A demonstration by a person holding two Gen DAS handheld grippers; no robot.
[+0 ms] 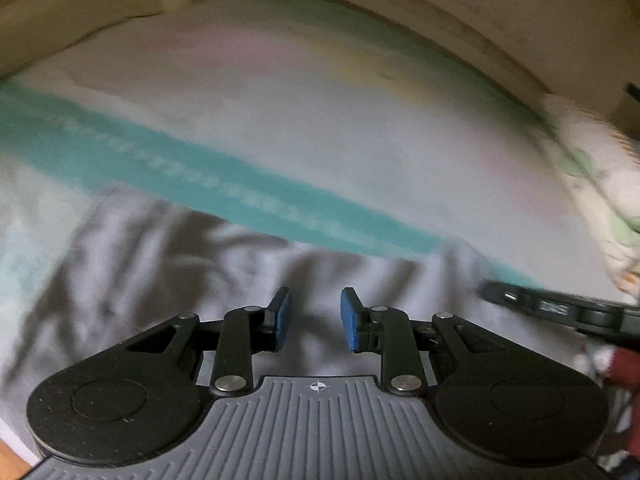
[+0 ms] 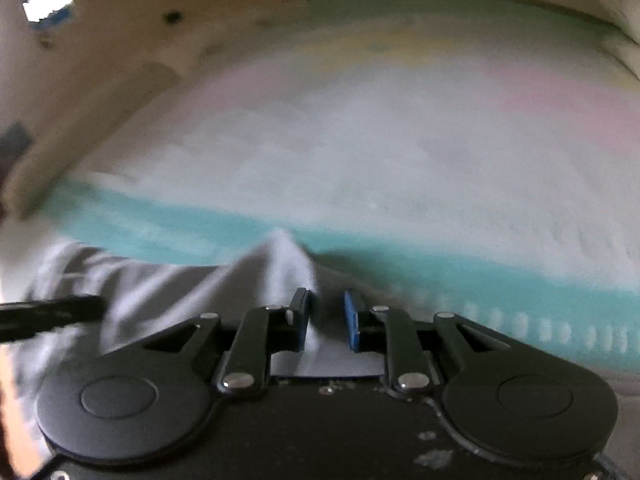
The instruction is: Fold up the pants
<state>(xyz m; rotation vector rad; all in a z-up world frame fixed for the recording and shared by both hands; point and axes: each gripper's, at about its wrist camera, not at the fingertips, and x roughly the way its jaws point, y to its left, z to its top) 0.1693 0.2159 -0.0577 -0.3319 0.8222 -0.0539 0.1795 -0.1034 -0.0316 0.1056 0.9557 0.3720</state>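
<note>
The pants are a pale grey-white cloth, soft and heavily creased, with dark shadowed folds running across them. They lie on a bed sheet that is white with a broad teal stripe and faint pink and yellow bands further back.

In the left wrist view the cloth fills the lower part of the picture, from 8 o'clock across to 4 o'clock. Its far edge lies over the teal stripe. The left tongs hang over the middle of this cloth with their blue pads standing apart. Creased cloth shows through the gap, but the blur hides whether the pads press on it, so I cannot tell if they grip. The right tongs reach in at 3 o'clock, at the cloth's right edge. A flower-printed pillow lies beyond them towards 2 o'clock.

In the right wrist view the pants spread from 9 o'clock to the centre. One corner is drawn up into a small peak against the teal stripe. From that peak the cloth runs down between the blue pads of the right tongs, which are grasping it. The left tongs come in as a dark blurred bar at 9 o'clock, lying on the same cloth. A pale wooden surround curves round the far side of the bed from 10 to 12 o'clock.
</note>
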